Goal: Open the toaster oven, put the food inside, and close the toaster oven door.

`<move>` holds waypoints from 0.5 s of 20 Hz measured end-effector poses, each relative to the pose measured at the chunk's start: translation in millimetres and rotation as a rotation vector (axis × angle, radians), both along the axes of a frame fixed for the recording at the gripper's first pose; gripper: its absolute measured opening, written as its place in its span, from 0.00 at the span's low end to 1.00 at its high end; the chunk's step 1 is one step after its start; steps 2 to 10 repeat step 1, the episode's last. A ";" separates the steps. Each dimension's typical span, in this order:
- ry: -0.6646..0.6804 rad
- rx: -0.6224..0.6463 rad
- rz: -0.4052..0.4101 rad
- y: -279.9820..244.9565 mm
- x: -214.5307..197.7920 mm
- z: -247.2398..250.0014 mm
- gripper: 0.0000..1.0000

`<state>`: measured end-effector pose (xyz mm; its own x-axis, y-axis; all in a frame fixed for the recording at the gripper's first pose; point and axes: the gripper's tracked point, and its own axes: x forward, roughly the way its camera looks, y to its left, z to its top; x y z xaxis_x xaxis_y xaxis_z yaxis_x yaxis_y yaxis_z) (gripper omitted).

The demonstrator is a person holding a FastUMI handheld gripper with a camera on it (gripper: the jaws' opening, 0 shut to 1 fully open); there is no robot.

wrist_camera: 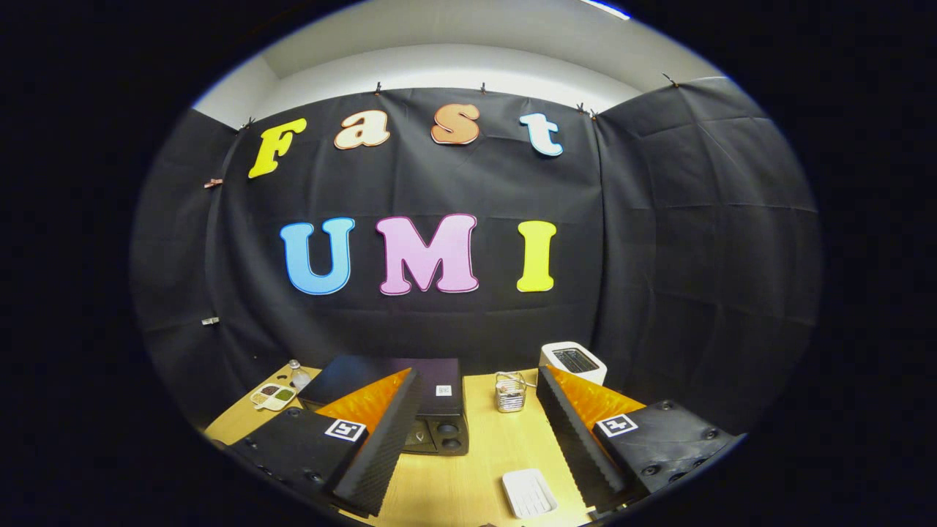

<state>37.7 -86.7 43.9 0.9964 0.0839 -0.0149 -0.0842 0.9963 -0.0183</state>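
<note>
On the counter (pixel 468 454), just ahead of the left finger and partly hidden by it, the dark toaster oven (pixel 432 410) is seen from above, with two knobs on its front. Whether its door is shut cannot be told with certainty, and the inside is hidden; no food is seen in it. The tool (pixel 468 439) is held released, its fingers spread wide with nothing between them, raised above the counter.

The scene would suit an oven waiting to be loaded as well as one shut again after loading, so no particular move is settled. Whatever contact is made with the door, it is best made squarely, with the oven kept from sliding.

One toaster oven is counted, one white ridged dish (pixel 528 492) between the fingers, one wire basket (pixel 510 392), one white toaster (pixel 573 361) beyond the right finger, one divided tray (pixel 273 396) and one small bottle (pixel 297 375) at the far left.
</note>
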 end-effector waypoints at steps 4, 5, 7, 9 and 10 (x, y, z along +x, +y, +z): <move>0.007 -0.004 0.000 1.4 1.3 -1.8 0.98; 0.007 -0.004 0.000 1.4 1.3 -1.8 0.98; 0.007 -0.004 0.000 1.4 1.3 -1.8 0.98; 0.007 -0.004 0.000 1.4 1.3 -1.8 0.98; 0.007 -0.004 0.000 1.4 1.3 -1.8 0.98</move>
